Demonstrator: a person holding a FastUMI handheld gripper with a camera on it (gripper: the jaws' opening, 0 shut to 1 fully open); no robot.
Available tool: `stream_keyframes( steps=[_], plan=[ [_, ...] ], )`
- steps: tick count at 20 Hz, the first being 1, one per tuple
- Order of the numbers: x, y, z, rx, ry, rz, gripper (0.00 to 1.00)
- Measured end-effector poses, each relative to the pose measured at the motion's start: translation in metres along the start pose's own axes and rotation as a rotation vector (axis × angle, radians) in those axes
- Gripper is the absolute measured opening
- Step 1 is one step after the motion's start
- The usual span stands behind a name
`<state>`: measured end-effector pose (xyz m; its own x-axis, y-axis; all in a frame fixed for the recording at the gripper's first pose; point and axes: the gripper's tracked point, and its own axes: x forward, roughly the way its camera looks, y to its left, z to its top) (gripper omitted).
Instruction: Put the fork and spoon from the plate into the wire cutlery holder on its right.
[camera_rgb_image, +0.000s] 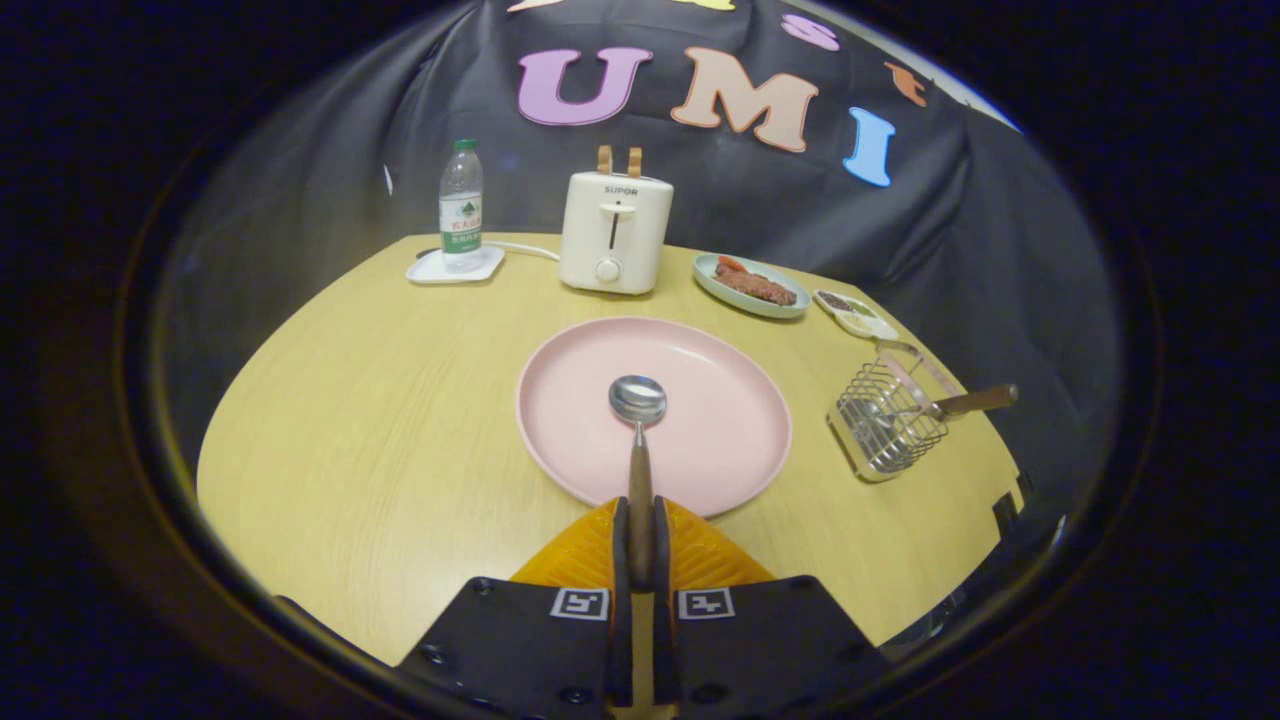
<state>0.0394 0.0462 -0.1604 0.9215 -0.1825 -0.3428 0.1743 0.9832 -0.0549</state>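
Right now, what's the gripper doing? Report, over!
Fingers shut on spoon handle, bowl over pink plate. Fork's wooden handle already sticking out of wire holder. Bare table between plate and holder.

Camera on gripper (640, 560), facing table (350, 420)

The spoon (639, 440), wooden-handled with a metal bowl, points out over the pink plate (570, 385). The fork (950, 403) leans in the tilted wire cutlery holder (885, 425) beside the plate.
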Motion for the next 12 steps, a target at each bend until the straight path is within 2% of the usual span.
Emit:
stream_keyframes(
  steps=[7,12],
  plan=[
    [-0.009,-0.003,0.010,-0.045,0.042,0.016,0.03],
    [-0.020,-0.013,0.027,-0.069,0.044,0.025,0.03]
  ],
)
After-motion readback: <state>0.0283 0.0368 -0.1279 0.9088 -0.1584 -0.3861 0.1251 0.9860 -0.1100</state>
